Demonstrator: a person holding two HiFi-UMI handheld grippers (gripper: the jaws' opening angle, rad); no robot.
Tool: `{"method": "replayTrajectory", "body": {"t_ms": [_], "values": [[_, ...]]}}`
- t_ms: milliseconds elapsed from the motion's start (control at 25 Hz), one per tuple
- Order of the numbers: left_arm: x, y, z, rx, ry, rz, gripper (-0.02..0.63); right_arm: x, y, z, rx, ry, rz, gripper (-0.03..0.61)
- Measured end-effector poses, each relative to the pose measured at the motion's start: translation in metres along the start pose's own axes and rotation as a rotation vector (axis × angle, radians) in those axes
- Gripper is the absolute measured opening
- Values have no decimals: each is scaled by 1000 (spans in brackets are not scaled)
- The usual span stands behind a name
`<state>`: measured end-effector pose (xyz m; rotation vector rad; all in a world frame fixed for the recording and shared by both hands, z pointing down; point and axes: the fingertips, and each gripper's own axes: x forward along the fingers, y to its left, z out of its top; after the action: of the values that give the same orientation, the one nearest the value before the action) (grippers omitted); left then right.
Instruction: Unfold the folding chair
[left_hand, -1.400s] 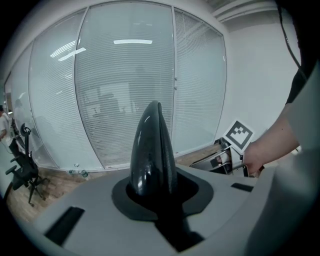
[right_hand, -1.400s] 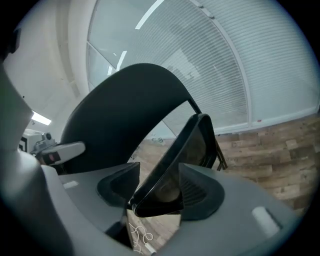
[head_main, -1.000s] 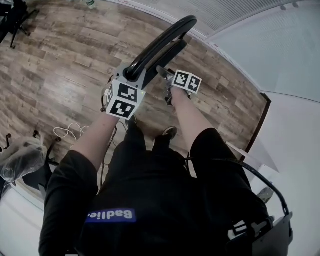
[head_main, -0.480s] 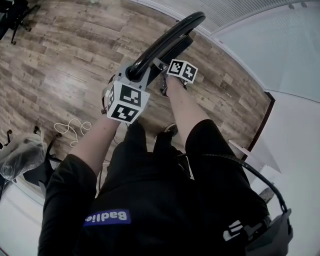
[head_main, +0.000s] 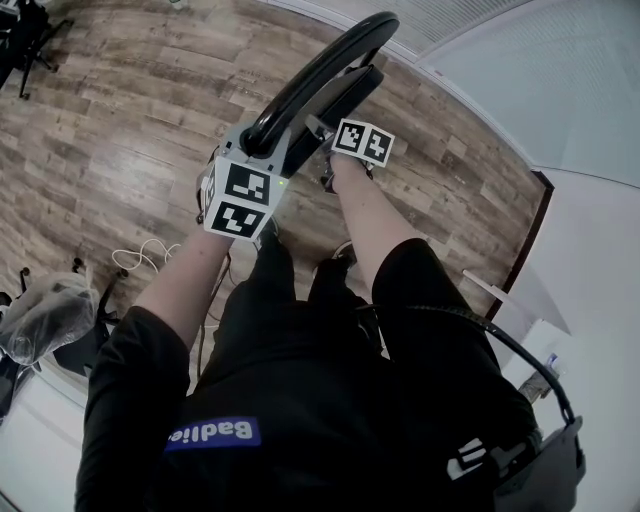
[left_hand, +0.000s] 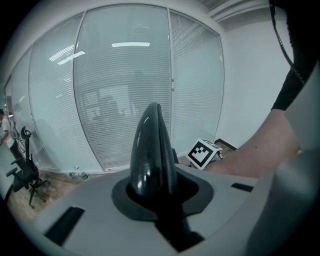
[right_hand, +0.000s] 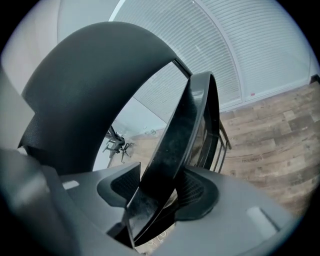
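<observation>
The folded black chair (head_main: 325, 80) stands upright on the wooden floor in front of the person. My left gripper (head_main: 262, 142) is shut on its curved top rail (left_hand: 152, 150), which fills the gap between the jaws in the left gripper view. My right gripper (head_main: 324, 128) is at the folded seat's edge (right_hand: 182, 130). Its jaws are closing, and both pads lie against the flat seat panel between them. The backrest arc (right_hand: 85, 85) looms to the left in the right gripper view. The chair's legs are hidden below.
A glass partition with blinds (left_hand: 125, 90) curves behind the chair. An office chair (head_main: 25, 40) stands at the far left and a white cable (head_main: 140, 260) lies on the floor. A plastic-wrapped object (head_main: 40, 315) is at the left near the person.
The right gripper's cube has shifted slightly up toward the chair's seat. The left gripper has kept its grip on the top rail.
</observation>
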<state>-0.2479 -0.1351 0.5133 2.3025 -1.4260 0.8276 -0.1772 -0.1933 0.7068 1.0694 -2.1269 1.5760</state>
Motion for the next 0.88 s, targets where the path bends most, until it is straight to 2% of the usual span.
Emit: {"method": "replayTrajectory", "body": {"t_ms": [360, 720, 880], "values": [[2, -28, 2, 24, -17, -16, 67, -26, -23, -8, 35, -27, 36, 195], [6, -53, 0, -28, -36, -73, 67, -51, -47, -17, 52, -63, 98, 189], [8, -67, 1, -6, -38, -83, 69, -61, -58, -20, 52, -85, 118, 189]]}}
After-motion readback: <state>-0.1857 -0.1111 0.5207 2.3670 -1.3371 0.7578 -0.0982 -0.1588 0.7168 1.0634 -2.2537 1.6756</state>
